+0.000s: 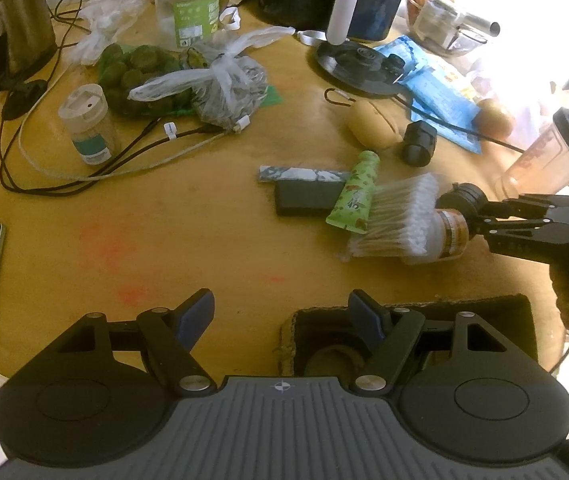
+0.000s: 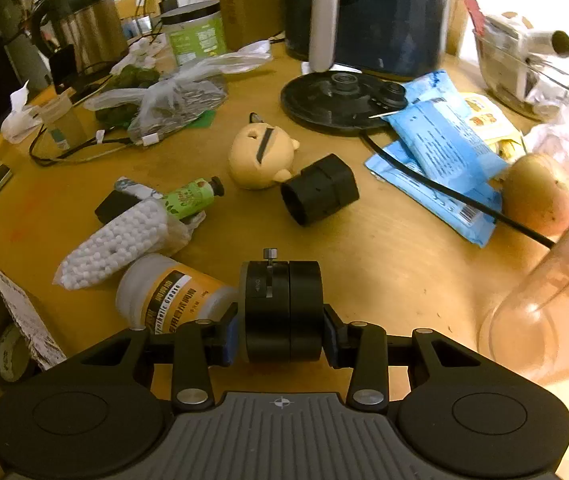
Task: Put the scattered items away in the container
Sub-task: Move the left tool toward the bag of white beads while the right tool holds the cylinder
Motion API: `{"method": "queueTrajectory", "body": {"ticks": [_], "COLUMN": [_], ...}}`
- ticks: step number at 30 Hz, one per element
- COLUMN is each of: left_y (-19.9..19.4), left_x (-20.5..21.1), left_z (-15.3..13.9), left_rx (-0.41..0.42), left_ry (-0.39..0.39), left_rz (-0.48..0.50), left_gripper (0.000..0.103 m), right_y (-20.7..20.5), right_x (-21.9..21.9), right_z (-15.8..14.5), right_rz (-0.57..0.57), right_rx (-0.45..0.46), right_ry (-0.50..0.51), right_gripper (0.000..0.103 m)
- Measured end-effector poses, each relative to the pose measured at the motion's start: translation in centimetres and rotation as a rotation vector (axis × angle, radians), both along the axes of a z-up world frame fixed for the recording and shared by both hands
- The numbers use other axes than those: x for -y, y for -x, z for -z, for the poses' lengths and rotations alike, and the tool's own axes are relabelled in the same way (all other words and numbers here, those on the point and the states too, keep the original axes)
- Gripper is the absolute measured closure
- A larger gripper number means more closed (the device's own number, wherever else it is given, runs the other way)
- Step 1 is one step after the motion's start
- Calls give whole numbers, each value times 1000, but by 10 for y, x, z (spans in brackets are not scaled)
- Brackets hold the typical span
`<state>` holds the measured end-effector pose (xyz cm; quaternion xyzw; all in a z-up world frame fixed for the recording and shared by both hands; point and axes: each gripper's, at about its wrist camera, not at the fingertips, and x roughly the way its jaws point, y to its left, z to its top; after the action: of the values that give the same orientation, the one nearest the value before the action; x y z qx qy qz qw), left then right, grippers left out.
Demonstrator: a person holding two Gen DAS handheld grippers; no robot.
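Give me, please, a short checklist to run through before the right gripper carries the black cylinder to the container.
1. Right gripper shut on black cylinder: ok.
2. Cylinder clear of the table: cannot tell.
3. Orange-label bottle beside the left finger, may get dragged: not ok.
4. Left gripper open and empty: ok.
5. Left gripper hangs over the container opening: not ok.
6. Room inside the container: cannot tell.

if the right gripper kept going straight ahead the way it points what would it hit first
Probably the black hexagonal part lying on the table. It sits ahead of the right gripper, which is shut on a black round clamp. Depth is unclear; it might pass above.
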<state>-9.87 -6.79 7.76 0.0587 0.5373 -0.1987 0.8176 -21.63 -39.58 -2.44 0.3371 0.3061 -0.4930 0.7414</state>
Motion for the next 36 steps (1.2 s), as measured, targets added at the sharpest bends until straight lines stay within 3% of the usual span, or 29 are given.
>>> {"method": "queueTrajectory", "body": {"ticks": [17,36], "left_y": [2,-4], "left_x": [20,77], "left_z": [-8,-4], "left_rx": [41,106], "left_ry": [12,-38], "left_rz": [81,292], "left_gripper": [29,30], "right_y": [14,21], "right_x": [-28,-63], "right_z": [-5,-23], "right_rz": [106,174], "right_rx": [-10,1], "right_ry": [5,31], "right_gripper": [60,60]}}
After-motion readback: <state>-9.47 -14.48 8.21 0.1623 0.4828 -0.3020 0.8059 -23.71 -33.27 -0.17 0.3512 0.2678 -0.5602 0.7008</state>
